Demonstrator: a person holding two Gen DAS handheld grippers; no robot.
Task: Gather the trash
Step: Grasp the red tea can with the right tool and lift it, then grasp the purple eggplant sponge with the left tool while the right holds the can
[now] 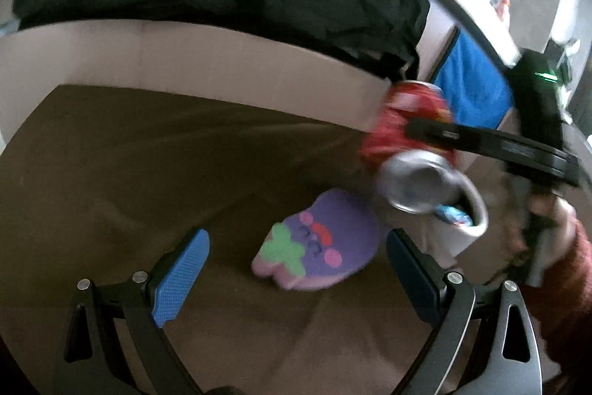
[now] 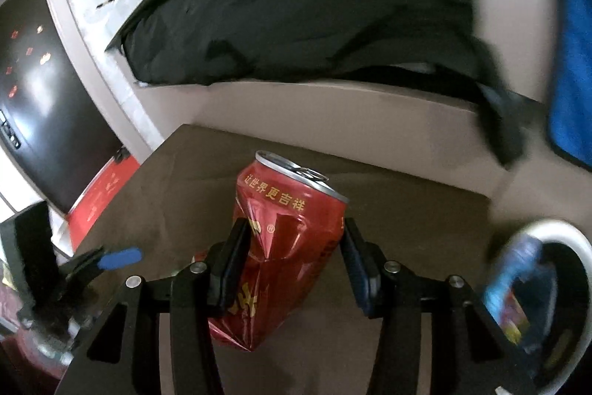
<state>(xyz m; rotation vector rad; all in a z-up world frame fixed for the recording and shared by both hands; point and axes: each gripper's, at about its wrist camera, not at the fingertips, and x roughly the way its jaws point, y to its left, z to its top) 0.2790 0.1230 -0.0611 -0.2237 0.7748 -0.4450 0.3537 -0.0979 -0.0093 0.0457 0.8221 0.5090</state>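
Observation:
My right gripper [image 2: 294, 239] is shut on a dented red drink can [image 2: 281, 239] with gold lettering and holds it above the brown seat. In the left wrist view the can [image 1: 407, 121] hangs at the right, above a white bin [image 1: 470, 221] that holds a blue wrapper [image 1: 453, 215]. The bin also shows at the right edge of the right wrist view [image 2: 547, 302]. My left gripper [image 1: 296, 269] is open and empty, low over the seat, with a purple plush toy [image 1: 318, 243] lying between its fingers further ahead.
A black garment [image 2: 296, 6] lies over the pale sofa back [image 1: 185, 54]. A blue cloth [image 1: 470, 87] hangs at the right. The brown seat cushion [image 1: 148, 154] spreads to the left. A dark panel [image 2: 44, 91] stands at far left.

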